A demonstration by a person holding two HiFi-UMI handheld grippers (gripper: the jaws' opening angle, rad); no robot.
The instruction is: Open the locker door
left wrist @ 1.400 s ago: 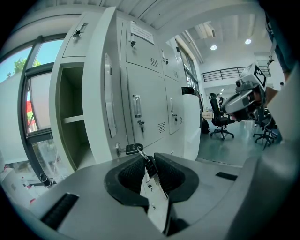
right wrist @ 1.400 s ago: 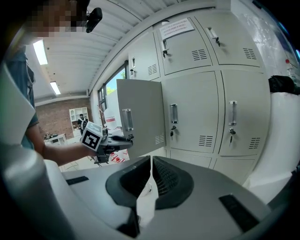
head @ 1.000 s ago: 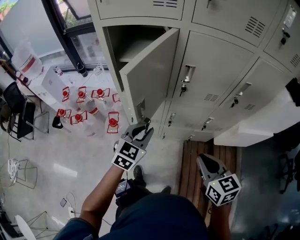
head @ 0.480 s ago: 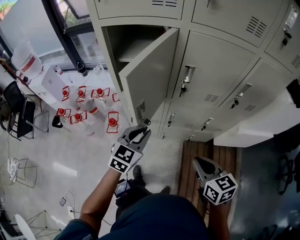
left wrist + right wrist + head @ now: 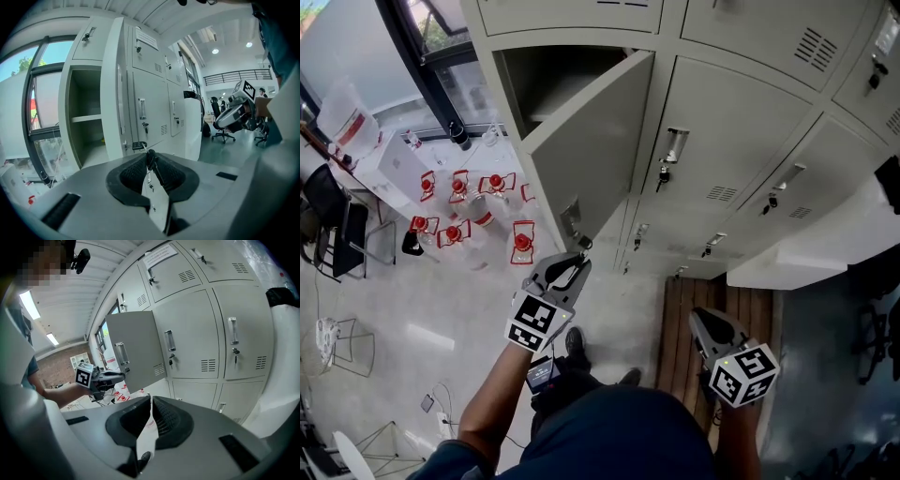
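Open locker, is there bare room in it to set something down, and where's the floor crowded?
Both levels of the open locker, above and below its shelf, look bare. The floor is crowded with red-capped bottles by the window; nearer the person it is bare.

The pale grey metal locker door [image 5: 591, 150] stands swung wide open on its right-hand hinges. Its free edge points near-left, with the handle [image 5: 572, 217] by that edge.

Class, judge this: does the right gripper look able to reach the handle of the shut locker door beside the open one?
Probably yes. The right gripper faces that handle with only open air between, and the open door stands off to the left, clear of the path.
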